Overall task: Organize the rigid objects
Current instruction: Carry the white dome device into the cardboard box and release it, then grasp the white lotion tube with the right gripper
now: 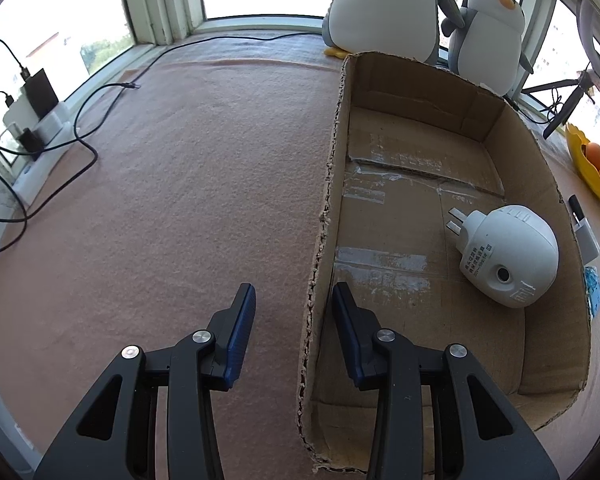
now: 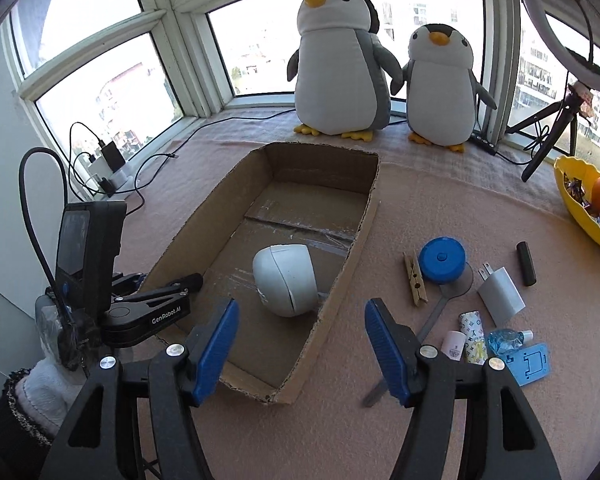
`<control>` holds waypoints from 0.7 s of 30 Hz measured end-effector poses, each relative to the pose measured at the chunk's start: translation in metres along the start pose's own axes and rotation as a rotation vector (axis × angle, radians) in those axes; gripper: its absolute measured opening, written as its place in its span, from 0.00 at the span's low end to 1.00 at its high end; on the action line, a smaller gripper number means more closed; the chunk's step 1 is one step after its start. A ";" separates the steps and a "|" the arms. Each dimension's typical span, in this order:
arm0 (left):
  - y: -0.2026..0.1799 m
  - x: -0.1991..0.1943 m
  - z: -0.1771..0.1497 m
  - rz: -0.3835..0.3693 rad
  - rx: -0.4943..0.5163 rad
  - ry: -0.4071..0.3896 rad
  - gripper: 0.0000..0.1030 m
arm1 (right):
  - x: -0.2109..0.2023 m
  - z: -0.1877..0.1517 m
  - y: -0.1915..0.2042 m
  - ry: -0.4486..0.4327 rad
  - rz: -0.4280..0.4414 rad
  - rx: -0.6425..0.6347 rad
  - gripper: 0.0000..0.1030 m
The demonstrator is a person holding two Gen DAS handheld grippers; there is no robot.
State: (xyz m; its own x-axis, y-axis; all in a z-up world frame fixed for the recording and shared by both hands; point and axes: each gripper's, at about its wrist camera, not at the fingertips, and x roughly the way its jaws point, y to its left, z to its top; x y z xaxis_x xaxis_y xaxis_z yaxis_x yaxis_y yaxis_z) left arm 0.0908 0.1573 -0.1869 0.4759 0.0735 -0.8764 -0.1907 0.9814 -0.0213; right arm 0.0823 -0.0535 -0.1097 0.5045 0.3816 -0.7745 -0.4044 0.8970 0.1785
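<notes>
**One piece boxed, a scatter waiting on the pink blanket**

A pink blanket (image 2: 380,420) is covering the window ledge. Nearest me, the right gripper (image 2: 300,344) is hovering with its fingers wide and nothing between them. The left gripper (image 1: 294,320) is straddling the side wall of the one cardboard box (image 2: 364,232), pads apart and not visibly pressing it.

One white plug-in device (image 2: 286,280) is lying inside the box, so I judge a drop is done and the next pick is starting. That calls for swinging right to the loose pile beside the box: one clothespin (image 2: 415,283), one blue tape measure (image 2: 442,260), one spoon (image 2: 440,308), one white charger (image 2: 501,294), one black stick (image 2: 526,263) and some small bits too jumbled to count.

Farther back, two plush penguins (image 2: 340,64) are sitting at the window.
</notes>
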 end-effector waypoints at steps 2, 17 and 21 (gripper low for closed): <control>0.000 0.000 0.000 0.000 0.000 0.001 0.36 | -0.009 -0.004 -0.013 -0.004 -0.005 0.029 0.60; 0.000 0.000 0.000 -0.001 -0.001 0.001 0.36 | -0.012 -0.043 -0.104 0.111 -0.015 0.244 0.37; 0.000 0.000 0.000 -0.001 0.000 0.001 0.36 | 0.007 -0.045 -0.114 0.168 0.026 0.296 0.29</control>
State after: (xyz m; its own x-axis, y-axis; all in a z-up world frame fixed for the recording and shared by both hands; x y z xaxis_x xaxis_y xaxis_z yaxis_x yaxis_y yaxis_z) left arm 0.0911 0.1572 -0.1870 0.4756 0.0723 -0.8767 -0.1905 0.9814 -0.0223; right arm 0.0976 -0.1630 -0.1625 0.3541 0.3852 -0.8522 -0.1643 0.9227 0.3488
